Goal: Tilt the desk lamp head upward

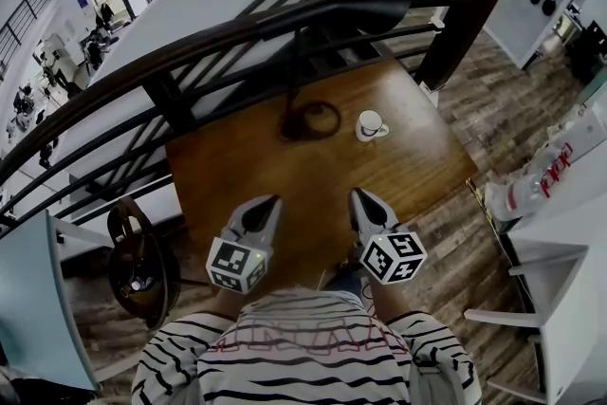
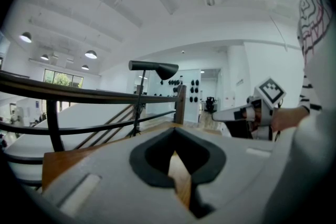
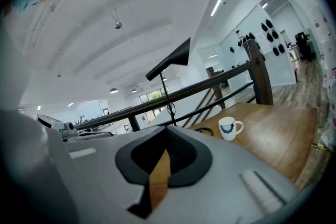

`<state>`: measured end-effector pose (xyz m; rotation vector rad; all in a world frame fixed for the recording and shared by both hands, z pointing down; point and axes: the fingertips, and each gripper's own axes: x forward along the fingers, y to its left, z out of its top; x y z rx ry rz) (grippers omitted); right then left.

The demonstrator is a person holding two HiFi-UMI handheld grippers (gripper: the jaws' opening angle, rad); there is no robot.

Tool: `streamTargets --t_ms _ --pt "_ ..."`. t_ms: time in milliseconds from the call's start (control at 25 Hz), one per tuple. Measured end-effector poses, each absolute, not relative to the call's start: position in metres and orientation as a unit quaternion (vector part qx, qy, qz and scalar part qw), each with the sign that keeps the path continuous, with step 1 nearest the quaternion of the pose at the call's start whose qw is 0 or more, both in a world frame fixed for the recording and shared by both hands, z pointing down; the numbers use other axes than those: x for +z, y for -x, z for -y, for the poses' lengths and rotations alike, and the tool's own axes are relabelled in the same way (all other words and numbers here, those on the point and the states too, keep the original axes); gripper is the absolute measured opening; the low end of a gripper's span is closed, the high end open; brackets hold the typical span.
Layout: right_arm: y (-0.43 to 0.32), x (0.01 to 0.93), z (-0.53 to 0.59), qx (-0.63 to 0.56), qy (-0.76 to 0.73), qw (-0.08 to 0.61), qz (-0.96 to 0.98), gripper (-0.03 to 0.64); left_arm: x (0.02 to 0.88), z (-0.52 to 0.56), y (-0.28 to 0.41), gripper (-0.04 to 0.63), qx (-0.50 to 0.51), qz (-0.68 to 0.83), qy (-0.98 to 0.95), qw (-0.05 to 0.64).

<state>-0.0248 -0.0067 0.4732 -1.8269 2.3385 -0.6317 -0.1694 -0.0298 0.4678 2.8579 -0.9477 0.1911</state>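
The tilting had not yet begun: this was the approach stage, with neither tool near the lamp. The desk lamp [image 1: 310, 120] stood at the far side of the wooden table [image 1: 427, 171], close to the railing [image 1: 114, 85], its round base just left of a white mug [image 1: 371, 124]. In the left gripper view the lamp head [image 2: 153, 66] sat level on a thin upright pole, high above the tabletop.

The left gripper [image 1: 271, 201] and the right gripper [image 1: 358, 196] hovered side by side over the near edge of the table, close to the person's striped shirt, both pointing forward toward the lamp and well apart from it. Each had its jaws pressed together on nothing.

The next move would probably call for one gripper to rise and reach forward to the head, part its jaws, and take the shade or nudge its front end up from below. The other might need to steady the pole, since the slim lamp looked easy to tip
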Motion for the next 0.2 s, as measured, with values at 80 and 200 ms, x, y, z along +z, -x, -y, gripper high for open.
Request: streamTargets --t_ms 80,200 --pt "0.0241 0.4717 0.0067 -0.206 0.601 0.054 -0.77 0.0 0.4672 0.03 0.1689 0.003 0.063 0.314 -0.945 0.06" --pt "0.0237 0.4698 0.0083 -0.205 0.602 0.055 -0.77 0.0 0.4663 0.031 0.1678 0.003 0.063 0.312 -0.946 0.059"
